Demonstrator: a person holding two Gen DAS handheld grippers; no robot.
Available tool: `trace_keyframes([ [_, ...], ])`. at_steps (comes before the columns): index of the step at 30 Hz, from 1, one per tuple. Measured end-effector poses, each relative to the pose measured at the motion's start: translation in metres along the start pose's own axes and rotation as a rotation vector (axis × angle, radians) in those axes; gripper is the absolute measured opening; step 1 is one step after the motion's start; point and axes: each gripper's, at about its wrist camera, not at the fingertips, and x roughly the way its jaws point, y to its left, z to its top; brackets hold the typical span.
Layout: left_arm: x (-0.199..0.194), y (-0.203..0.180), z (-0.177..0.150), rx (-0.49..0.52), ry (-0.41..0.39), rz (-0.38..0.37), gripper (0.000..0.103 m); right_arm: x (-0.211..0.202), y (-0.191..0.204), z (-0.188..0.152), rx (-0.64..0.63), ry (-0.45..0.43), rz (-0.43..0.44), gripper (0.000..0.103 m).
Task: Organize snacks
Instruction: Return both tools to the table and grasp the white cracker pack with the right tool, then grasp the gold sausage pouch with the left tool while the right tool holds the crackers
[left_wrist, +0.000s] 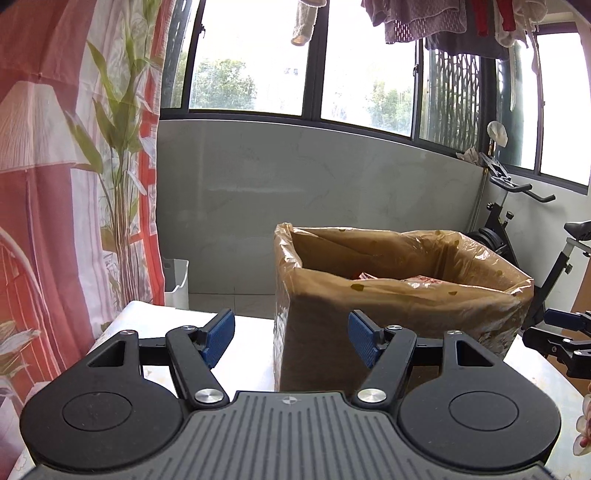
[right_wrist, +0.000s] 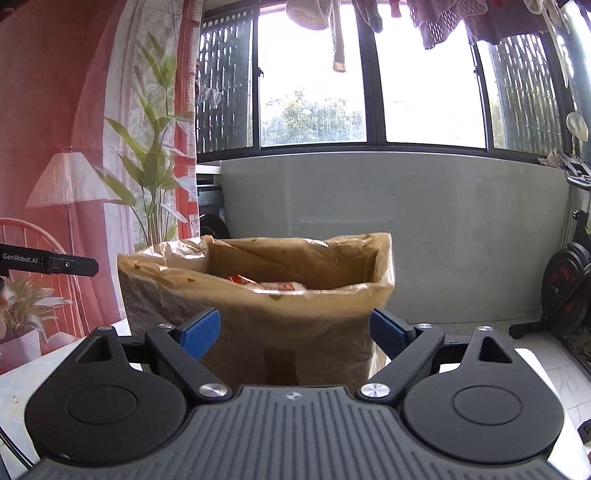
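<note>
A brown cardboard box (left_wrist: 369, 325) lined with a clear plastic bag stands on the white table (left_wrist: 247, 354). Red-and-white snack packets (left_wrist: 421, 279) show just above its near rim. My left gripper (left_wrist: 291, 338) is open and empty, close in front of the box's left corner. In the right wrist view the same box (right_wrist: 288, 325) stands straight ahead with snack packets (right_wrist: 273, 285) inside. My right gripper (right_wrist: 295, 334) is open and empty, its blue pads (right_wrist: 201, 332) spread about as wide as the box. The right gripper also shows at the left wrist view's right edge (left_wrist: 565, 339).
A red printed curtain (left_wrist: 55, 184) hangs on the left. A grey wall with windows lies behind, with laundry hanging above. An exercise bike (left_wrist: 524, 236) stands at the right. A white bin (left_wrist: 177, 282) sits on the floor beyond the table.
</note>
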Motion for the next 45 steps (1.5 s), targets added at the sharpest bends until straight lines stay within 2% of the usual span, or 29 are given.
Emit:
trace_keyframes([
  [4,0.002,0.008,-0.013,-0.024,0.041,0.030,0.070,0.005,-0.001,-0.031,0.044,0.059,-0.076,0.089],
  [7,0.001,0.014,-0.019,-0.041,0.059,0.045,0.070,0.019,-0.003,-0.053,0.075,0.157,-0.094,0.088],
  [12,0.001,0.023,-0.029,-0.068,0.087,0.064,0.070,0.052,-0.006,-0.072,0.089,0.339,-0.121,0.080],
  [16,0.000,0.025,-0.037,-0.063,0.110,0.070,0.070,0.067,-0.015,-0.085,0.136,0.443,-0.127,0.072],
  [18,0.001,0.026,-0.040,-0.064,0.122,0.071,0.070,0.070,-0.018,-0.089,0.160,0.467,-0.111,0.066],
  [23,0.006,0.026,-0.049,-0.070,0.152,0.063,0.070,0.065,-0.017,-0.094,0.127,0.490,-0.117,0.057],
  [28,0.010,0.021,-0.057,-0.056,0.175,0.043,0.070,0.062,-0.020,-0.092,0.167,0.483,-0.118,0.050],
  [39,0.025,0.010,-0.090,-0.010,0.291,-0.050,0.070,0.015,-0.008,-0.077,0.248,0.324,-0.058,0.049],
  [45,0.035,-0.003,-0.118,0.046,0.367,-0.096,0.070,0.000,0.016,-0.087,0.244,0.299,-0.007,0.049],
])
